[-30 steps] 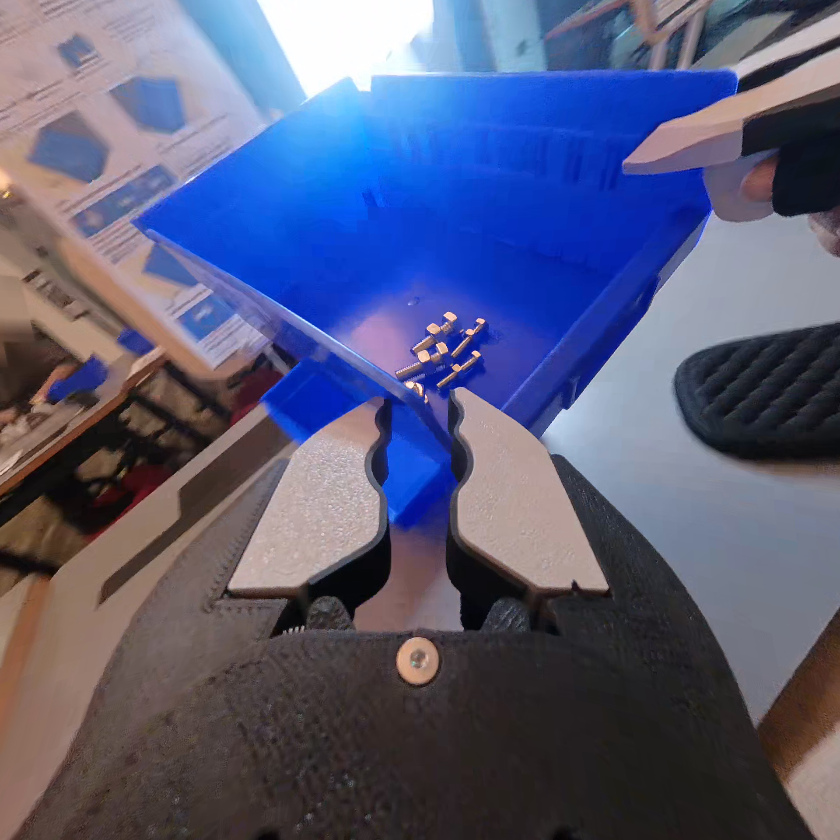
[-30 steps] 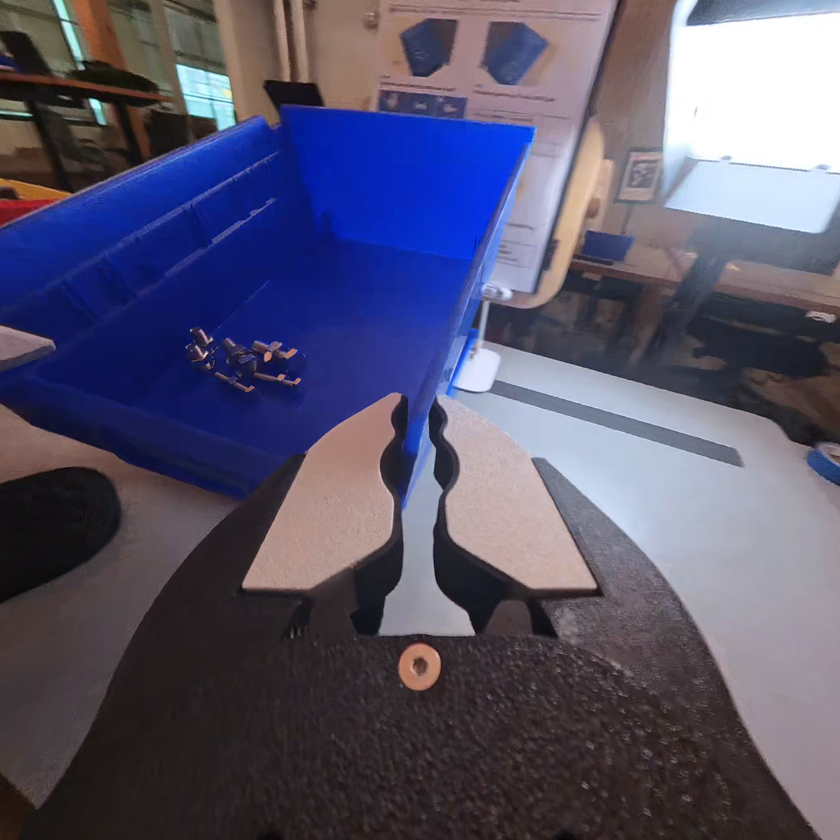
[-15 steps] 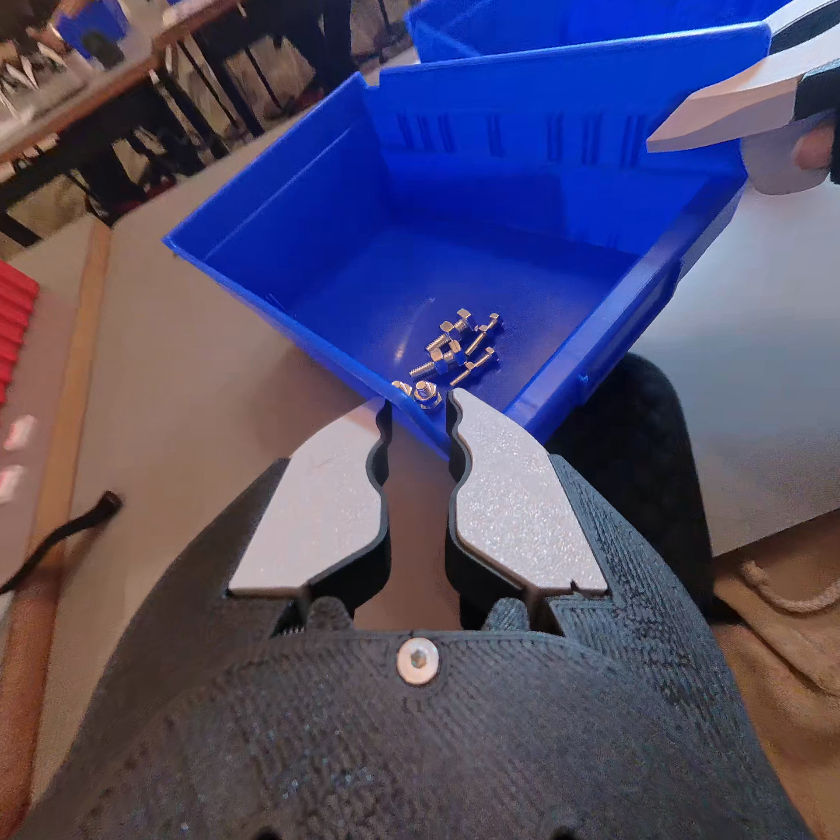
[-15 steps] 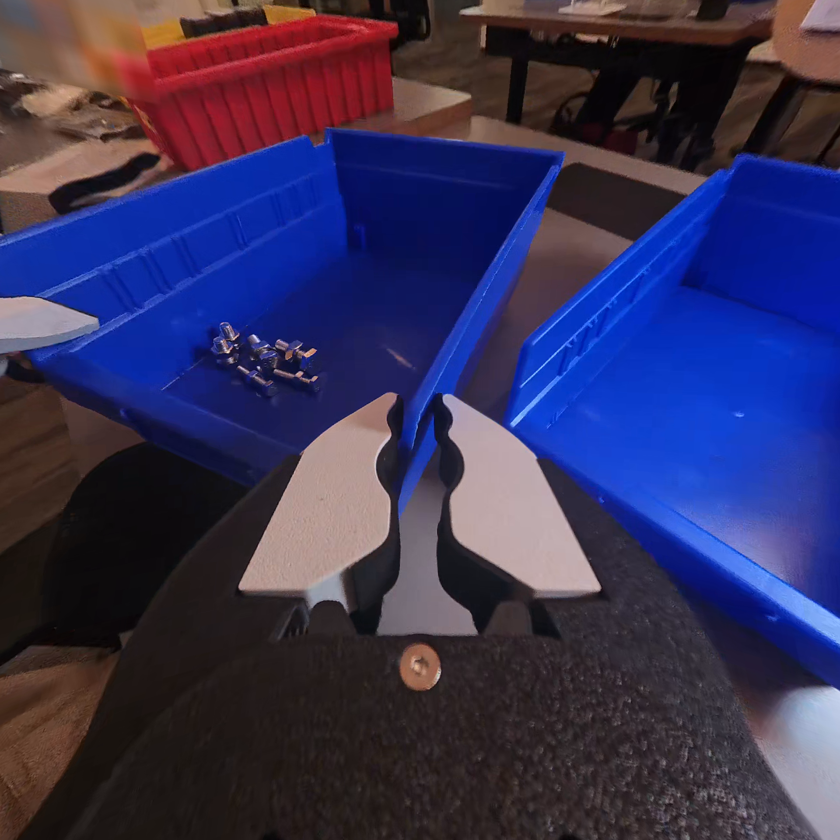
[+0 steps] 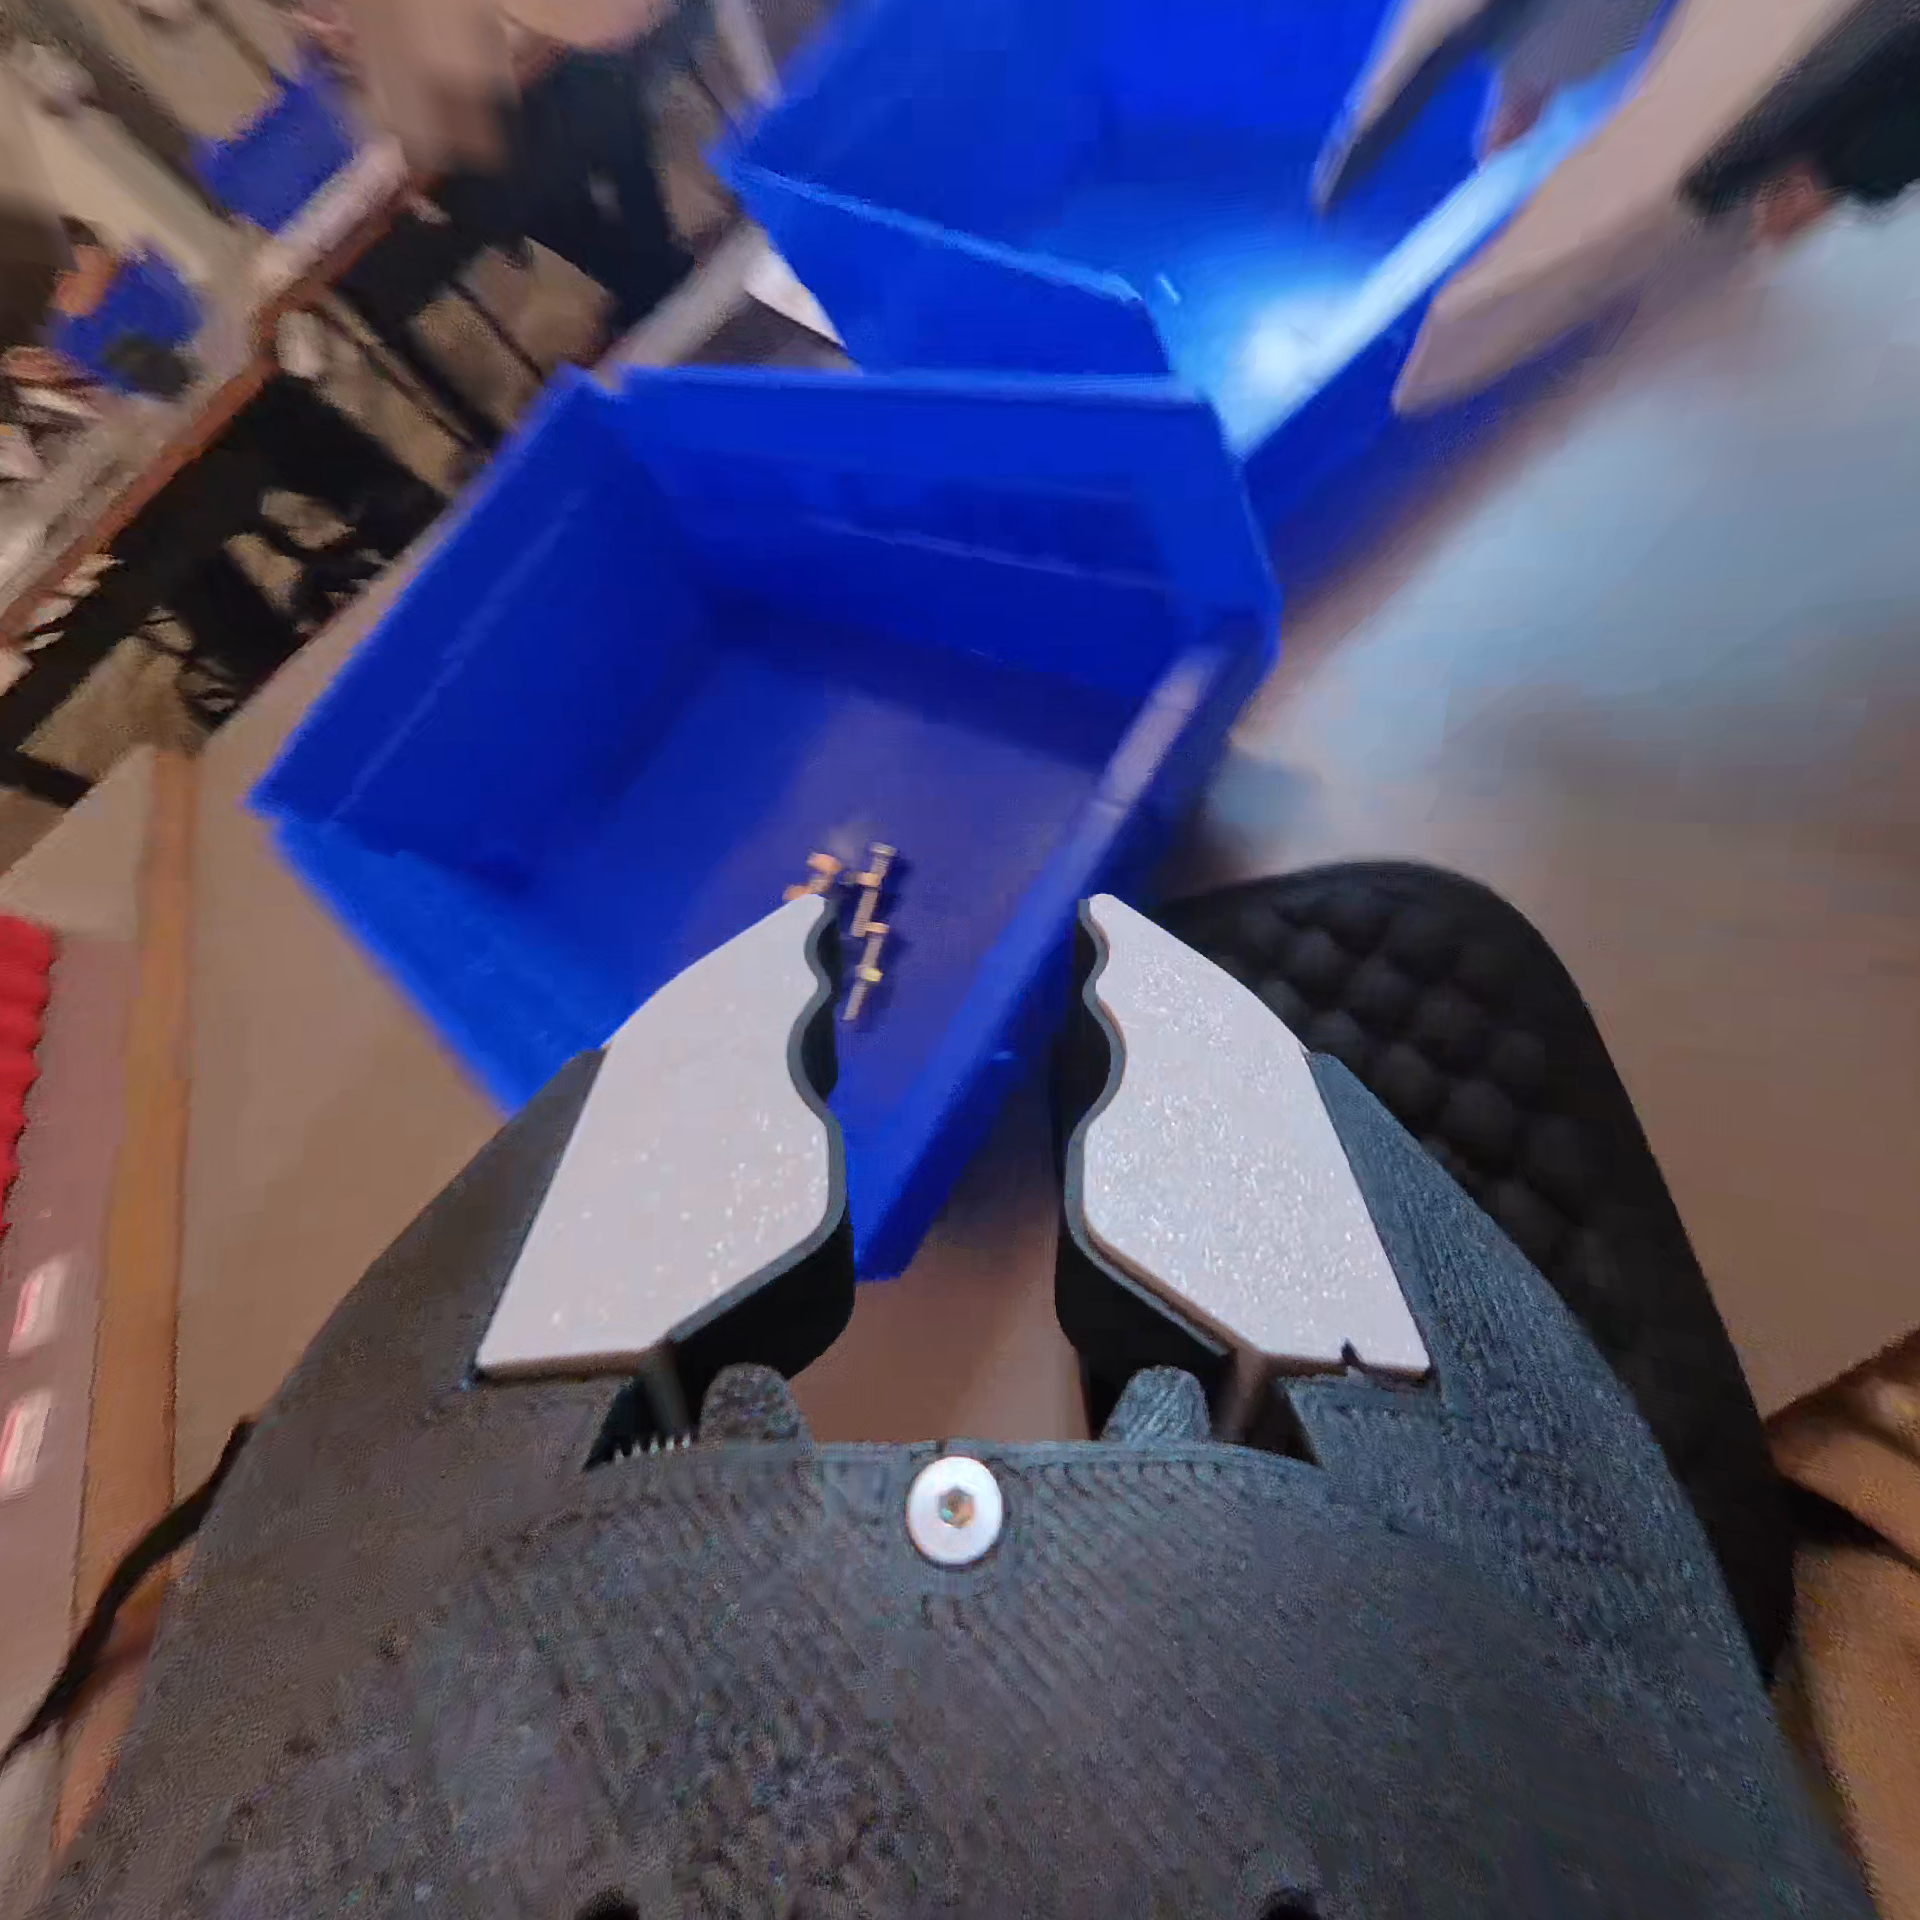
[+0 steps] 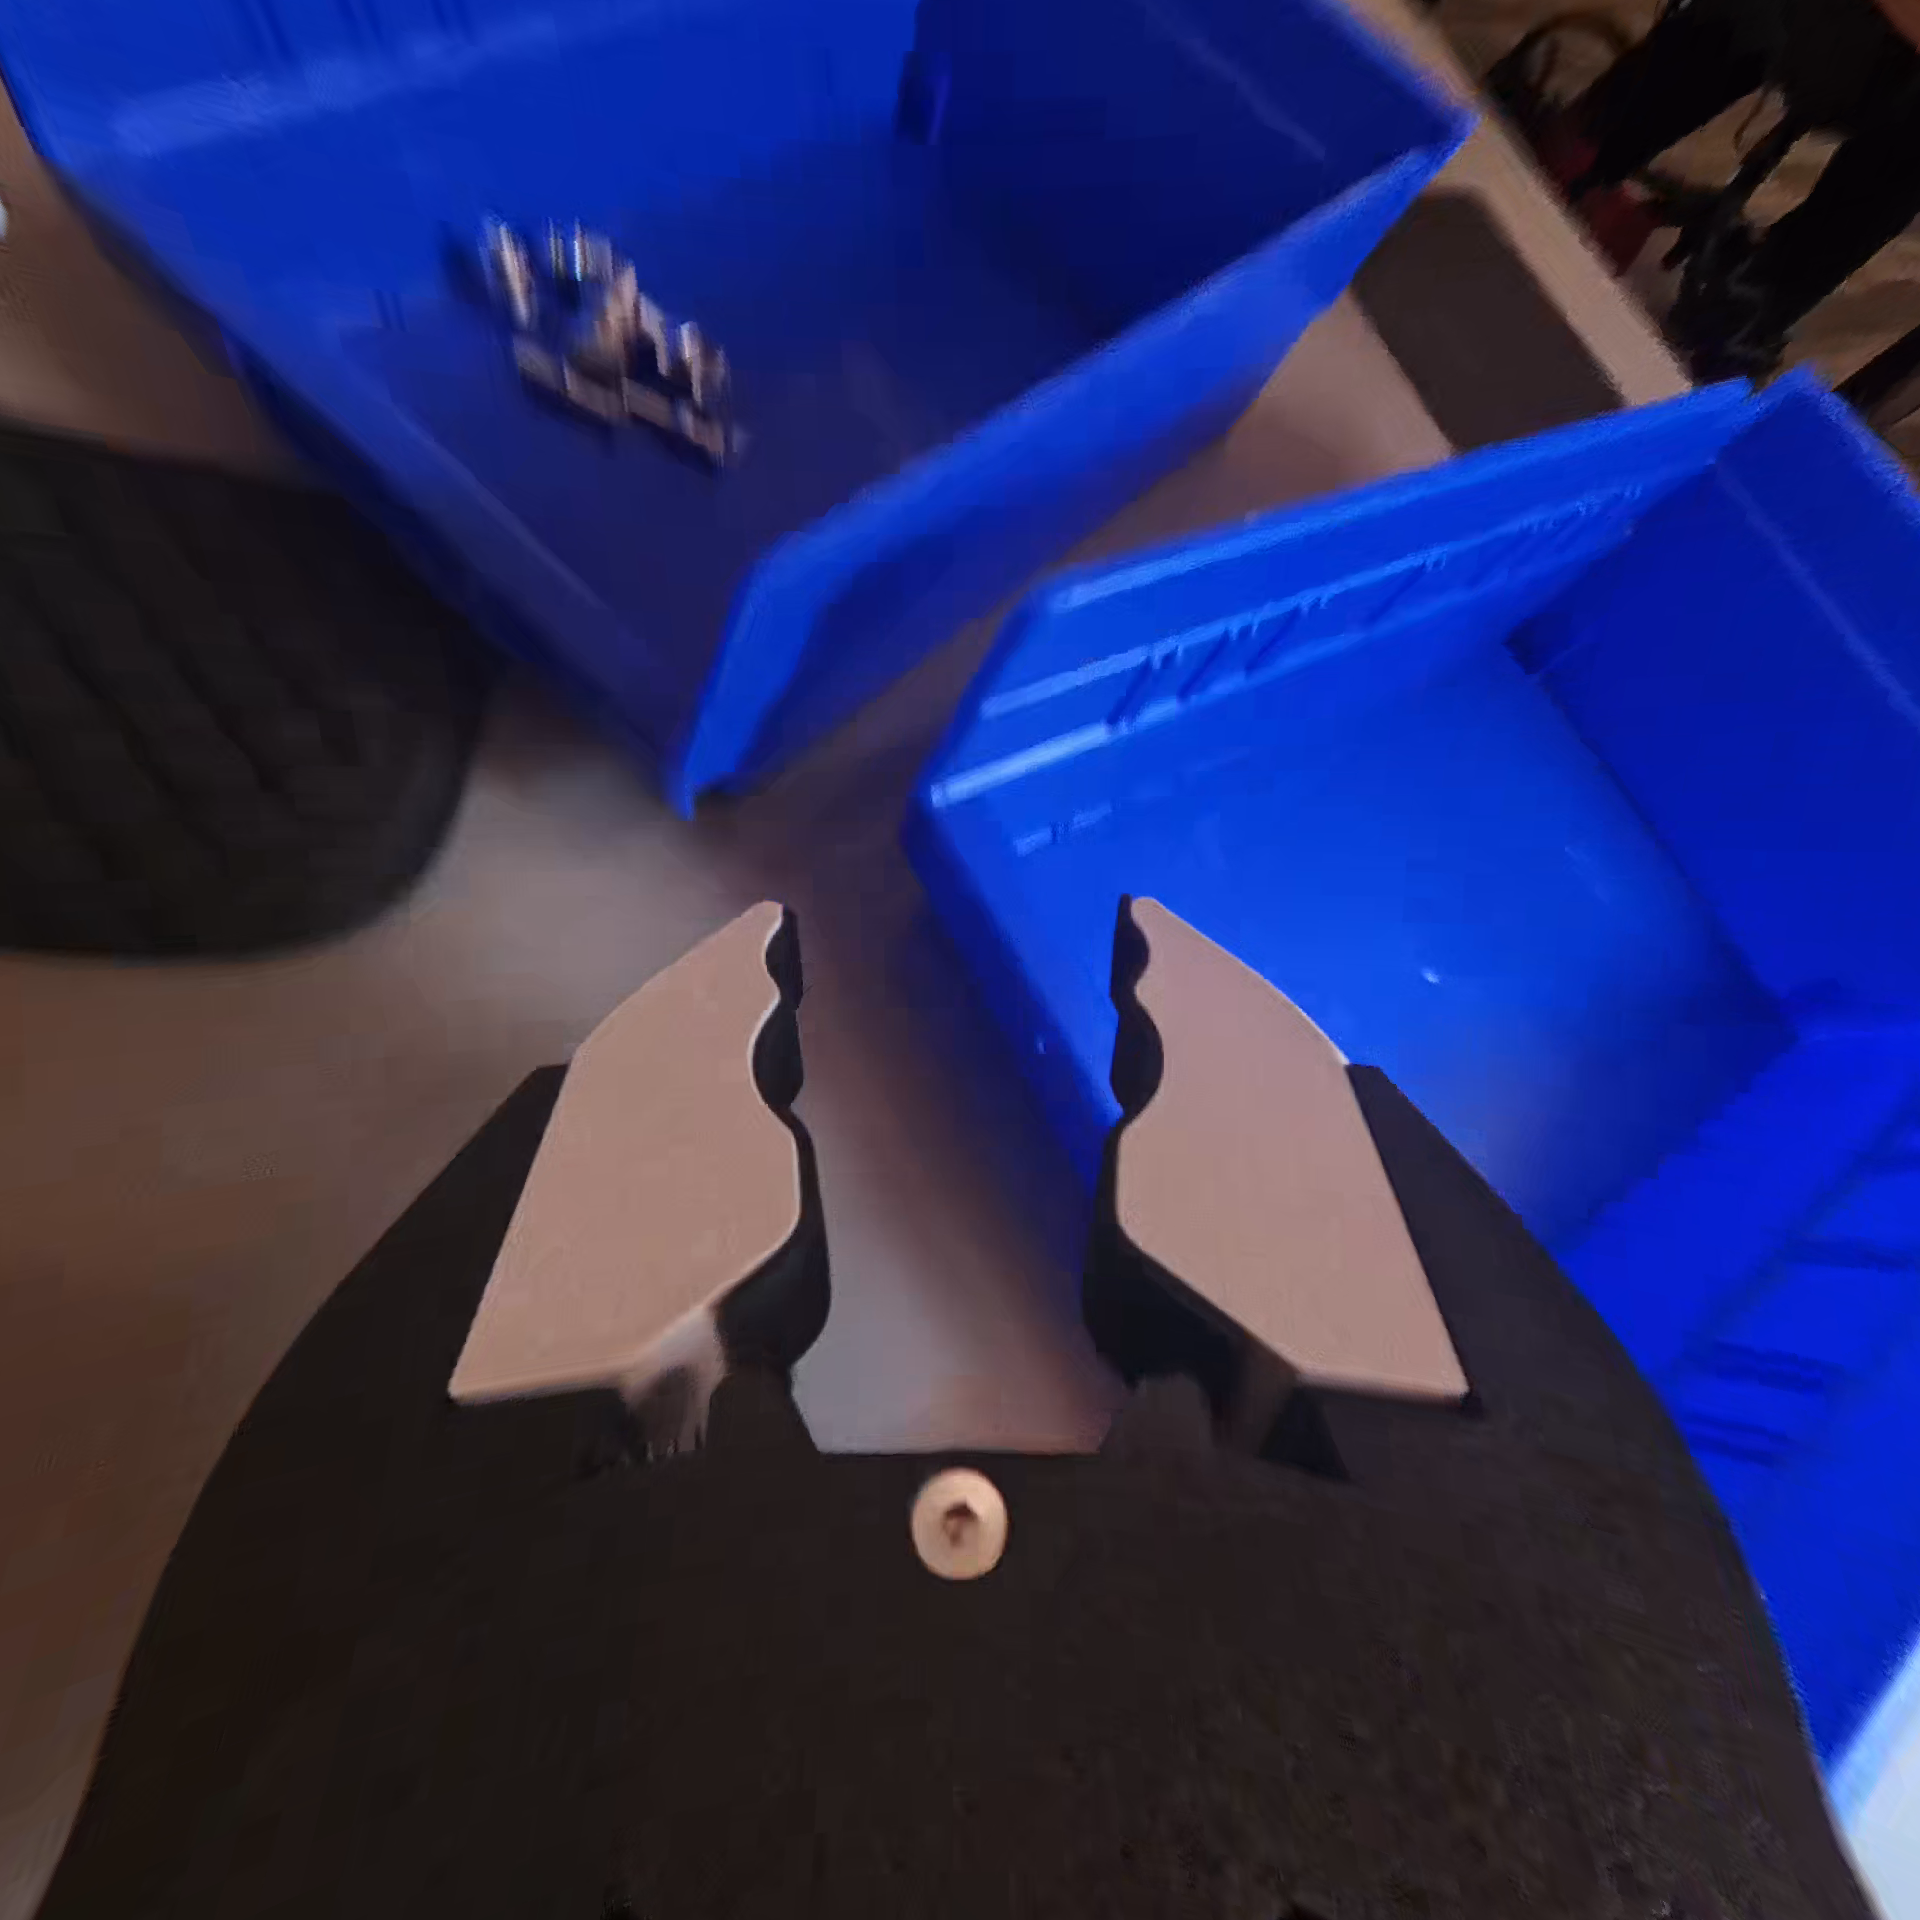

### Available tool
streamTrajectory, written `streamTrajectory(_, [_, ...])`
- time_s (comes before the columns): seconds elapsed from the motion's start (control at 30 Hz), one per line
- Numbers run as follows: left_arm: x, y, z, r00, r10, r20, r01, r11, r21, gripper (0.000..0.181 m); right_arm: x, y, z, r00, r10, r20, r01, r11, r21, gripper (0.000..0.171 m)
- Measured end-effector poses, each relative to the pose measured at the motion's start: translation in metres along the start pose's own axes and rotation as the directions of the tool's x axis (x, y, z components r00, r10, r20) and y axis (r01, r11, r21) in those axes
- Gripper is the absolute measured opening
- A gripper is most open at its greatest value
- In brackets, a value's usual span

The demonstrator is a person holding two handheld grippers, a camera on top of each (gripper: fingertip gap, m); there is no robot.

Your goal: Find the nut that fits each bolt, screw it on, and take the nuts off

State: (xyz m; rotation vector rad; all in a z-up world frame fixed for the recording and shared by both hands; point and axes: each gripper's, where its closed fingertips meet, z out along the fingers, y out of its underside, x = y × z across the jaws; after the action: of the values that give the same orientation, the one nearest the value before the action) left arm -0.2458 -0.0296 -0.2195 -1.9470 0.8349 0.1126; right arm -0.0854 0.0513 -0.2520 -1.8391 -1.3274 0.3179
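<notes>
A blue bin point(image 5: 468, 644) on the table holds a small cluster of metal bolts and nuts point(image 5: 862, 925) on its floor. My left gripper point(image 5: 951, 914) is open and empty. It hovers over the bin's near corner, with the bolts just past its left fingertip. In the right wrist view the same bin point(image 6: 935, 499) lies at the upper left, and its bolts and nuts point(image 6: 613, 332) are blurred. My right gripper point(image 6: 956, 914) is open and empty. It is above the bare table between that bin and a second, empty blue bin point(image 6: 1455, 831).
A black quilted mat point(image 5: 1455, 1039) lies right of the bin with the bolts, and it also shows in the right wrist view point(image 6: 187, 707). The second blue bin point(image 5: 987, 208) stands behind the first. A red ribbed thing point(image 5: 21, 1039) is at the far left edge.
Both grippers were shut on the walls of the bin with the bolts. Both have let go, opened wide and pulled back above it. The views are blurred by motion.
</notes>
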Motion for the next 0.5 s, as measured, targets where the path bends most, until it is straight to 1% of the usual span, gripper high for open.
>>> streamTrajectory(0.03, [0.011,0.007,0.014,0.998,0.050,-0.043,-0.052,0.997,-0.061,0.046,0.002,0.015,0.002,0.998,-0.057,0.023,0.059,0.994,-0.090,0.062])
streamTrajectory(0.1, [0.021,0.026,0.043,0.988,0.108,-0.108,-0.126,0.977,-0.171,0.044,0.011,0.041,0.009,0.985,-0.168,0.029,0.170,0.957,-0.234,0.064])
streamTrajectory(0.13, [0.024,0.037,0.054,0.982,0.118,-0.149,-0.150,0.963,-0.224,0.043,0.018,0.053,0.012,0.974,-0.224,0.015,0.218,0.930,-0.295,0.063])
streamTrajectory(0.17, [0.023,0.045,0.064,0.978,0.127,-0.166,-0.167,0.951,-0.261,0.042,0.026,0.062,0.014,0.961,-0.277,-0.013,0.256,0.903,-0.346,0.055])
streamTrajectory(0.2, [0.022,0.048,0.070,0.973,0.132,-0.192,-0.180,0.948,-0.264,0.045,0.035,0.067,0.015,0.944,-0.327,-0.048,0.288,0.884,-0.368,0.046])
streamTrajectory(0.23, [0.023,0.046,0.072,0.967,0.117,-0.226,-0.175,0.951,-0.255,0.043,0.040,0.067,0.014,0.926,-0.369,-0.076,0.319,0.876,-0.362,0.034])
streamTrajectory(0.27, [0.021,0.046,0.074,0.964,0.115,-0.241,-0.178,0.950,-0.257,0.041,0.040,0.070,0.011,0.924,-0.376,-0.069,0.327,0.871,-0.366,0.034])
streamTrajectory(0.4, [0.009,0.044,0.088,0.943,0.232,-0.237,-0.279,0.942,-0.188,0.031,0.039,0.094,-0.017,0.939,-0.334,-0.081,0.268,0.858,-0.438,0.034])
streamTrajectory(0.5, [-0.008,0.047,0.097,0.937,0.262,-0.229,-0.305,0.935,-0.179,0.030,0.034,0.118,-0.047,0.949,-0.297,-0.106,0.217,0.860,-0.462,0.035])
